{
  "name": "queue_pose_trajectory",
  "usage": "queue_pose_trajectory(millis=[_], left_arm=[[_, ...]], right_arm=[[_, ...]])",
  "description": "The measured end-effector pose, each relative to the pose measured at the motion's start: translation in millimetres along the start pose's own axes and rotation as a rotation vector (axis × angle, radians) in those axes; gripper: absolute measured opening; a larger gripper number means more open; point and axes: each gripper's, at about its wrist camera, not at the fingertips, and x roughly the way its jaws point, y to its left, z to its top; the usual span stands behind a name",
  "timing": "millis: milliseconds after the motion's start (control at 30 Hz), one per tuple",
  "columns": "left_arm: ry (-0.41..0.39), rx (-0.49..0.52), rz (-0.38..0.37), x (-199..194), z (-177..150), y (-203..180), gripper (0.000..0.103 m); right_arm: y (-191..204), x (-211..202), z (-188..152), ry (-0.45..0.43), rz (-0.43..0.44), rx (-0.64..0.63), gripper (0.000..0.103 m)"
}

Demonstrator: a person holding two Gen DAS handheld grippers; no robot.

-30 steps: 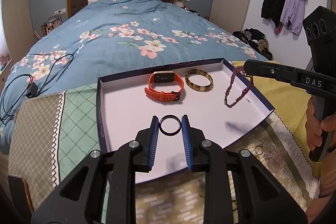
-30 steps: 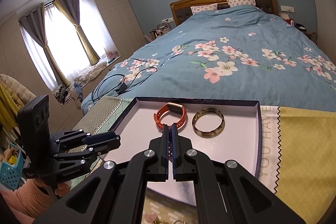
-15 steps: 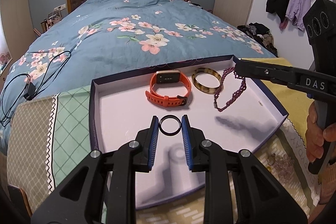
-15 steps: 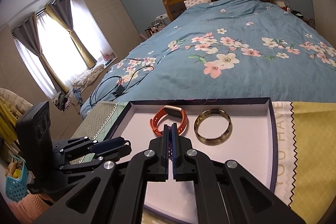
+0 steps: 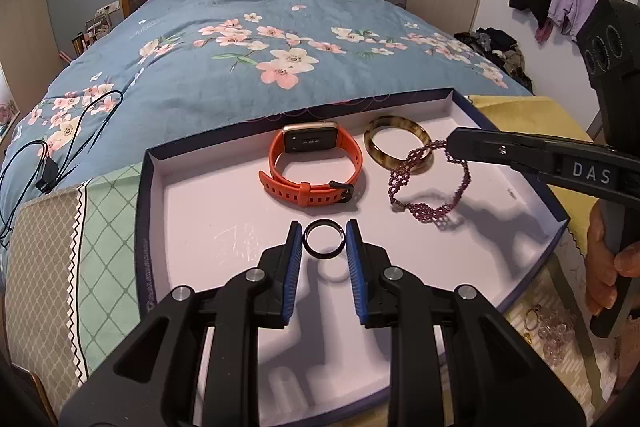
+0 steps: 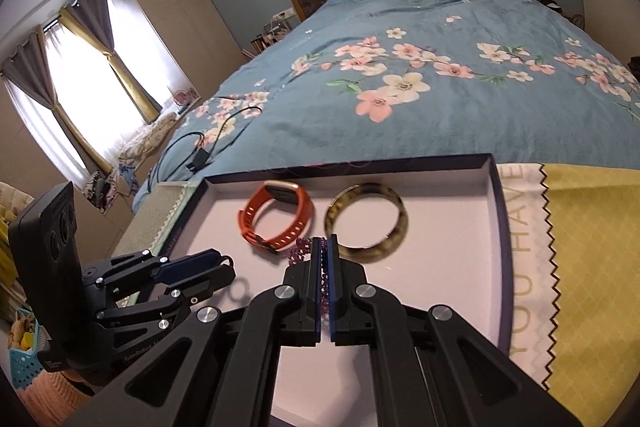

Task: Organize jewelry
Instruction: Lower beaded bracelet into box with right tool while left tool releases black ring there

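The right gripper [image 6: 325,259], jaws clamped on the purple beaded bracelet [image 5: 428,183], should lower it flat inside the tray [image 5: 208,211] before releasing; the left gripper [image 5: 323,247] pinches the black ring [image 5: 323,239].

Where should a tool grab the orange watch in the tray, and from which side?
Grip the orange watch across its near strap run, coming from above. It lies on its edge in the tray, so the strap stands as a thin upright wall; fingers can straddle it, away from the tortoiseshell bangle alongside.

tray [image 5: 168,227] on cloth at bed's [image 5: 256,39] foot. in it: watch [image 5: 312,167] left of bangle [image 5: 396,147], beaded bracelet [image 5: 424,203] before bangle, ring [image 5: 323,245] nearest.
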Motion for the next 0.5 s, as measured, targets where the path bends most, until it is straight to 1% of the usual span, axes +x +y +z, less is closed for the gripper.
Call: queue_pose_trajectory(millis=[267,400,467,500], left_arm=[[0.035,-0.013,0.009,19,5,-1,0.022],[0.042,-0.019,0.011,26,7,-1,0.022],[0.041,-0.021,0.017,28,10,-1,0.022],[0.043,-0.022,0.016,28,11,-1,0.022]], right_arm=[[-15,10,-5,0.037,-0.032,0.031,0.005],[-14,5,-7,0.029,-0.023,0.030,0.005],[-13,1,-7,0.021,-0.014,0.030,0.010],[-12,-1,-7,0.017,-0.012,0.030,0.010]])
